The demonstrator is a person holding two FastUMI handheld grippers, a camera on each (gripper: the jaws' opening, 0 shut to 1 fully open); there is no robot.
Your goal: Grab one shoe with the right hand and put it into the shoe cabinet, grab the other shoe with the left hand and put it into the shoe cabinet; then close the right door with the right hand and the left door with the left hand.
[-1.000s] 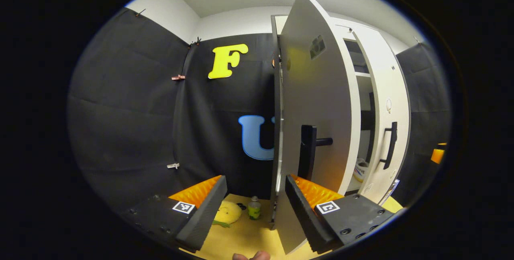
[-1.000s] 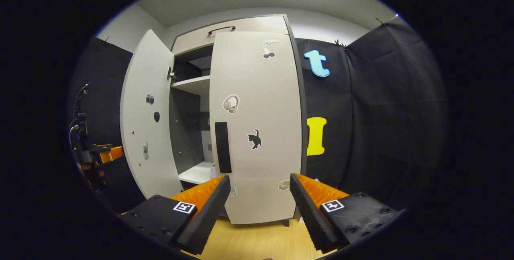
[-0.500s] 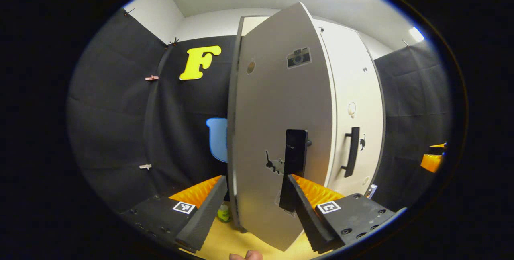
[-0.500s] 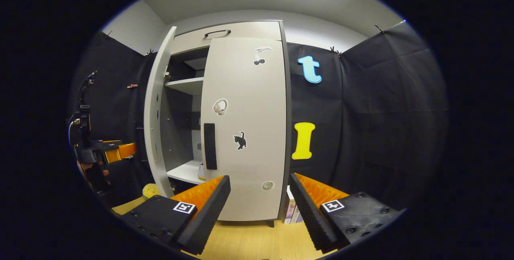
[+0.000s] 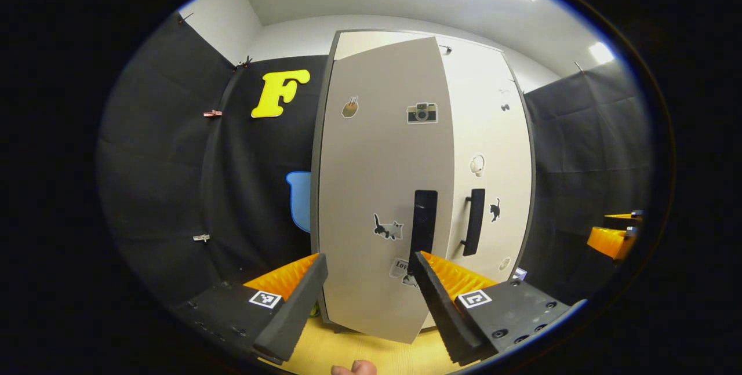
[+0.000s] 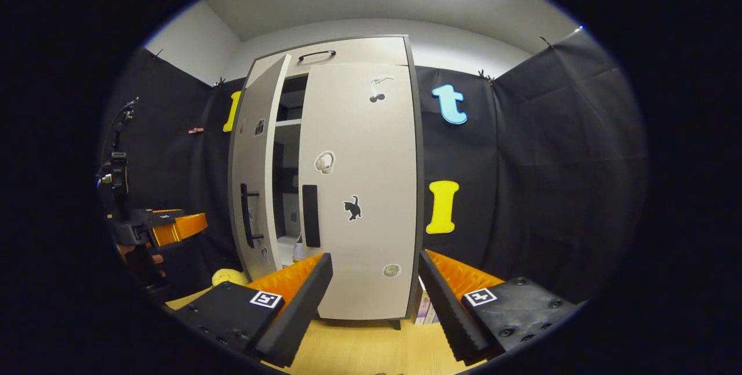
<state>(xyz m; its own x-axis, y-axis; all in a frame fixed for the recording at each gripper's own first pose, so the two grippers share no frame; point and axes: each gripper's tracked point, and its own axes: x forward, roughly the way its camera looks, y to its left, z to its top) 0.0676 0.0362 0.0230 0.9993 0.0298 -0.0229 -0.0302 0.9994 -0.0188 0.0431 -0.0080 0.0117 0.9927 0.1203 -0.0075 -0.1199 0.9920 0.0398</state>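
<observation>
The white shoe cabinet (image 6: 348, 50) stands against the booth wall. Its right door (image 6: 362, 189) is shut. Its left door (image 6: 255, 178) hangs a little ajar, and through the gap a shelf and a pale shoe (image 6: 297, 249) show low inside. In the left gripper view the left door (image 5: 382, 189) faces me almost flat, its dark handle (image 5: 424, 218) just above my right finger. My left gripper (image 5: 368, 282) is open and holds nothing, close in front of that door. My right gripper (image 6: 374, 282) is open and holds nothing, off the right door. The left gripper (image 6: 171, 227) also appears far left.
A yellow soft object (image 6: 229, 276) lies on the wooden floor (image 6: 359, 346) left of the cabinet. Some books (image 6: 423, 305) stand by the cabinet's right foot. The right gripper (image 5: 611, 239) shows at the right edge of the left gripper view. A person's fingertip (image 5: 353, 368) pokes in below.
The left door has swung from wide open to nearly shut, and the left gripper has followed round to face its front. The right door has stayed shut and the right gripper has backed off slightly.
</observation>
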